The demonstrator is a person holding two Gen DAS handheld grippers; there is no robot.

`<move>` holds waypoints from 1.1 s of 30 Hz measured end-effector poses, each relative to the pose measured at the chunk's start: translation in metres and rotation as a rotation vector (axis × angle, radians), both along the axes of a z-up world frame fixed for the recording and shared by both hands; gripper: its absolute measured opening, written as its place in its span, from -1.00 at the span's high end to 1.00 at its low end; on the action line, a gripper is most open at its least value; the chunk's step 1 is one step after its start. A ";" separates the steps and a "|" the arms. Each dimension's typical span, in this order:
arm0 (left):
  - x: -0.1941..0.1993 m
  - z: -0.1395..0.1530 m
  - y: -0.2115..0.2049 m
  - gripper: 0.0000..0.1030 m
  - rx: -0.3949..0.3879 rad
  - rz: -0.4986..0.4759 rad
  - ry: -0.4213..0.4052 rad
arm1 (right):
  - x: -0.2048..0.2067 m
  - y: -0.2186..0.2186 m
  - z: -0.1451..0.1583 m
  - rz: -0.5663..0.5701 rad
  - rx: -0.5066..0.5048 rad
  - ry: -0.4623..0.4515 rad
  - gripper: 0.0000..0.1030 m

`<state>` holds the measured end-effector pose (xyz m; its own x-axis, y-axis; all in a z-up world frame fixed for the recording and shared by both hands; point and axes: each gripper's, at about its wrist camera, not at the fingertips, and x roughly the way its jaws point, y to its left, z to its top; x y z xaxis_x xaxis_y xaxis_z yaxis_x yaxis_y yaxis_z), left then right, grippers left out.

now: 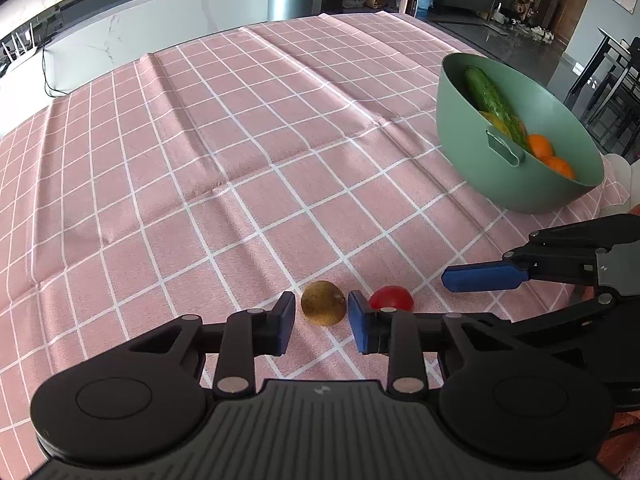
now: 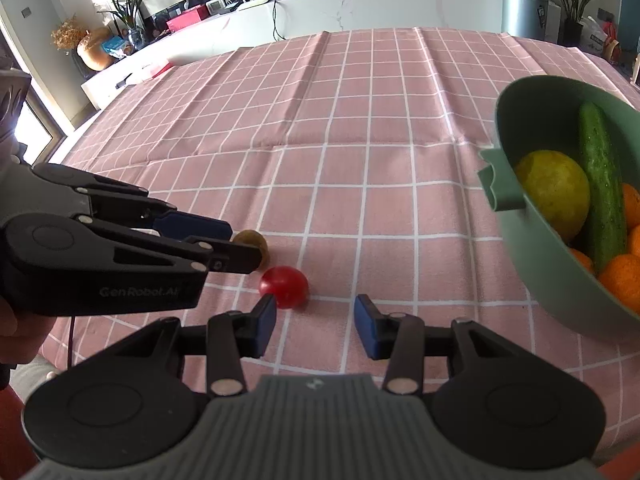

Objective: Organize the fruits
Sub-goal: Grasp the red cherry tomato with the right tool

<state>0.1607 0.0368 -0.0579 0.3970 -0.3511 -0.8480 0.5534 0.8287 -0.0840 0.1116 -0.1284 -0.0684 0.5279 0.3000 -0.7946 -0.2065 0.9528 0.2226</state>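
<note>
Left claw (image 1: 322, 322) narrowly agape astride kiwi (image 1: 323, 303), untouched; right claw (image 2: 316, 326) open, empty, near tomato (image 2: 285, 286).

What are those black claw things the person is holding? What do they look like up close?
Two matching handheld tools. The left gripper and right gripper each have black jointed linkage arms with silver rivets, two round black discs, a ribbed grey centre plate bearing a small logo, and flat blue pads on the fingers. The left one's side reads "GenRobot.AI" in pale lettering. A thin dark cable hangs beneath it.
</note>
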 end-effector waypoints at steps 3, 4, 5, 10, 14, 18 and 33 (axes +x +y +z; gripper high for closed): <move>0.001 -0.002 -0.002 0.38 0.002 -0.008 0.001 | 0.002 0.004 -0.002 0.015 -0.001 0.000 0.21; 0.000 -0.002 -0.001 0.42 -0.001 -0.007 0.001 | 0.003 0.006 -0.002 0.020 -0.002 0.001 0.21; 0.000 -0.001 -0.002 0.45 -0.003 -0.007 0.005 | 0.003 0.007 -0.003 0.023 -0.003 0.001 0.21; -0.001 0.002 0.004 0.46 -0.001 0.030 0.014 | 0.006 0.012 -0.004 0.031 0.001 -0.003 0.21; -0.004 0.005 0.012 0.46 -0.005 0.071 0.022 | 0.009 0.016 -0.005 0.031 0.000 -0.002 0.22; -0.005 0.008 0.019 0.46 -0.012 0.108 0.024 | 0.012 0.022 -0.006 0.038 -0.008 0.003 0.33; -0.005 0.010 0.030 0.46 -0.045 0.135 0.020 | 0.017 0.038 -0.006 0.049 -0.080 -0.004 0.48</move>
<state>0.1559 0.0668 -0.0479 0.4265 -0.3337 -0.8407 0.4347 0.8907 -0.1331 0.1282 -0.0907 -0.0745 0.5174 0.2614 -0.8148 -0.2538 0.9562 0.1456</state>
